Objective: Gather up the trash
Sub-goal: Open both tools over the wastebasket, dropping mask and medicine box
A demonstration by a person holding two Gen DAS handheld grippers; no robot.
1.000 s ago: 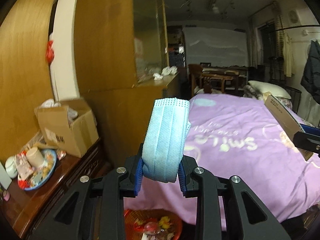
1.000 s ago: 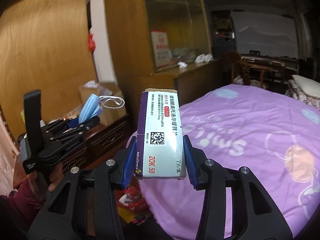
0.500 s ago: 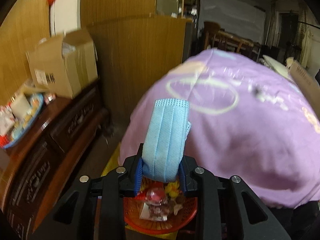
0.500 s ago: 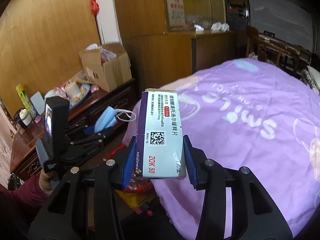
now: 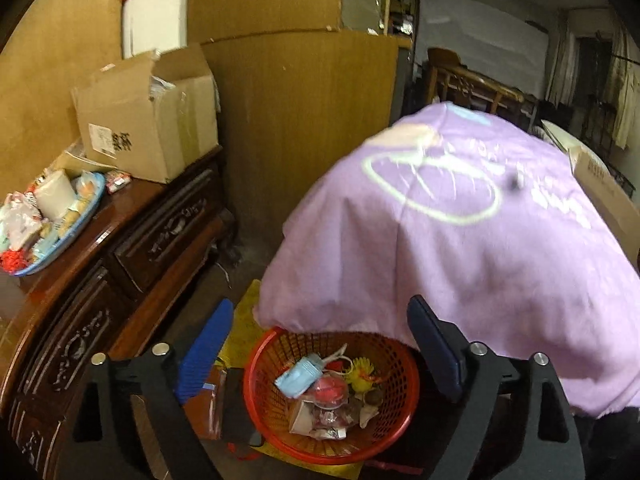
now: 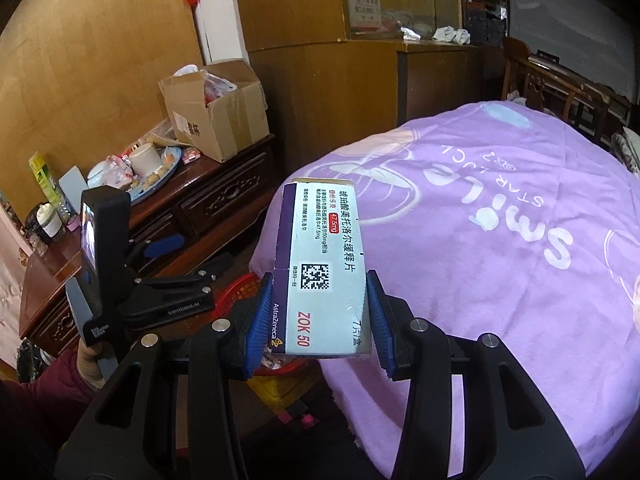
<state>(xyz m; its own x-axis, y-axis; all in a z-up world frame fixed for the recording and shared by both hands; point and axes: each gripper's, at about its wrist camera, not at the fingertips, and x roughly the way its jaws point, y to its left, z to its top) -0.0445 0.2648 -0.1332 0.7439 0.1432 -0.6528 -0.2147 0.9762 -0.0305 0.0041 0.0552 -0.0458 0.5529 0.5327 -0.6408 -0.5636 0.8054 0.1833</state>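
A: Looking down along our left gripper (image 5: 320, 360), we see its two blue fingers (image 5: 204, 354) spread wide with nothing between them. Directly below the gap sits the red basket (image 5: 400, 364) on the floor, tucked against the hanging edge of the purple bedspread (image 5: 460, 260). The blue face mask (image 5: 298, 376) lies inside the basket on top of the other rubbish, well clear of both pads.

B: And our right gripper (image 6: 318, 316)?

A: Its pads are clamped on the lower part of the medicine box (image 6: 324, 268). The box stands upright between the fingers, its printed face toward the camera, with most of its length rising above the fingertips. In the right wrist view the basket (image 6: 236, 288) shows only as a red rim behind and below the box's left edge, so the box is not yet in it.

B: What surrounds the two tools?

A: To the left we note a dark wooden dresser (image 5: 132, 248) carrying an open cardboard box (image 5: 152, 120) and a blue plate (image 5: 60, 216) piled with packets. In the right wrist view the left gripper (image 6: 188, 260) appears beside the dresser (image 6: 224, 200), its fingers parted, above the basket
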